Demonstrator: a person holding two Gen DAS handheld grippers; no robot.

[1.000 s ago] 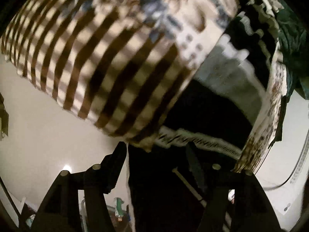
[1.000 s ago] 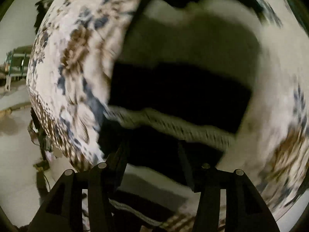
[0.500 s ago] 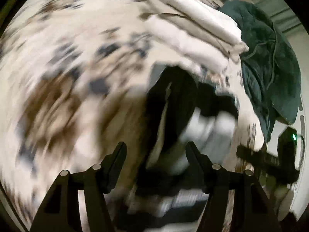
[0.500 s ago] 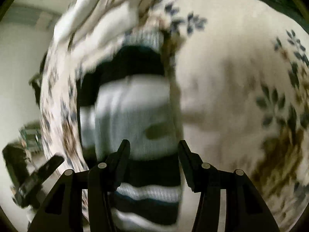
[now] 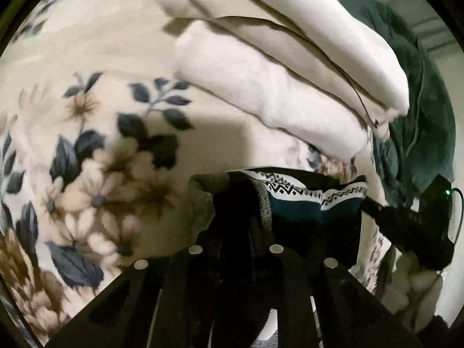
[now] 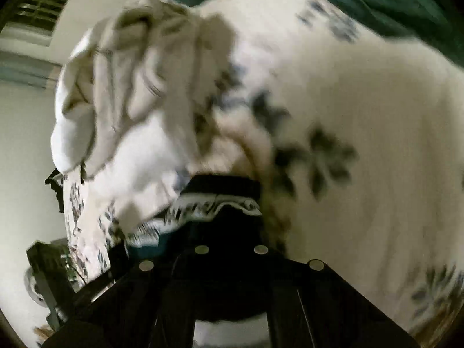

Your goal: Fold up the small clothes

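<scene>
A small dark knit garment [image 5: 307, 208] with a white zigzag band and a teal stripe lies low over a floral blanket [image 5: 87, 133]. My left gripper [image 5: 236, 217] is shut on its left edge. The right gripper shows in the left wrist view [image 5: 406, 223], gripping the garment's right end. In the right wrist view my right gripper [image 6: 229, 232] is shut on the same garment [image 6: 220, 200], whose patterned band bunches just past the jaws. The fingertips are hidden in the dark cloth in both views.
Folded white cloths [image 5: 290, 81] are stacked just beyond the garment; they also show in the right wrist view [image 6: 121, 81]. A dark green garment [image 5: 417, 121] lies at the far right of the blanket. The blanket's edge [image 6: 75, 203] drops off left of the right gripper.
Both grippers have swung down from holding the garment up in the air to the blanket. Their jaws, seen apart earlier, are now closed on the garment.
</scene>
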